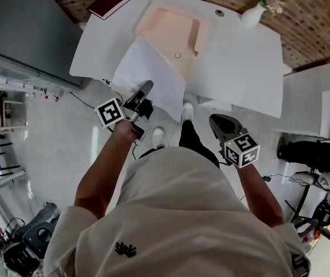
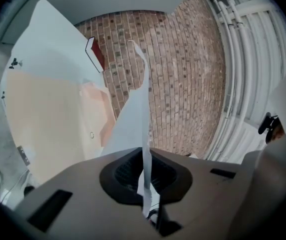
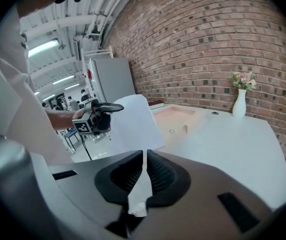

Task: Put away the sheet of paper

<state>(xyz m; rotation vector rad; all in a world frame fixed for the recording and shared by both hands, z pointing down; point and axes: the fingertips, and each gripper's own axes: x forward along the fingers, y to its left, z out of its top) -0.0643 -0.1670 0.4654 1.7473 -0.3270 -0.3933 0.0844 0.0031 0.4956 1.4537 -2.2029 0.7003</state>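
Book: a dark red hardback book (image 1: pixel 110 2) is lying at the far left corner of the white tabletop (image 1: pixel 240 62).
Left gripper: the left gripper (image 1: pixel 143 91) is pointing level towards the tabletop, and its jaws are clamping one edge of the sheet.
Sheet: the white sheet of paper (image 1: pixel 150 74) is hanging raised off the surface at the tabletop's near left edge, just in front of the folder.
Folder: an open peach card folder (image 1: pixel 173 27) is lying flat near the tabletop's middle.
Right gripper: the right gripper (image 1: pixel 217 120) is hovering short of the tabletop, well apart from the sheet. Its jaws are pressing together on a small white scrap (image 3: pixel 137 196), whose material I cannot tell.
Vase: a white vase of flowers (image 1: pixel 251 15) is standing upright at the far right.
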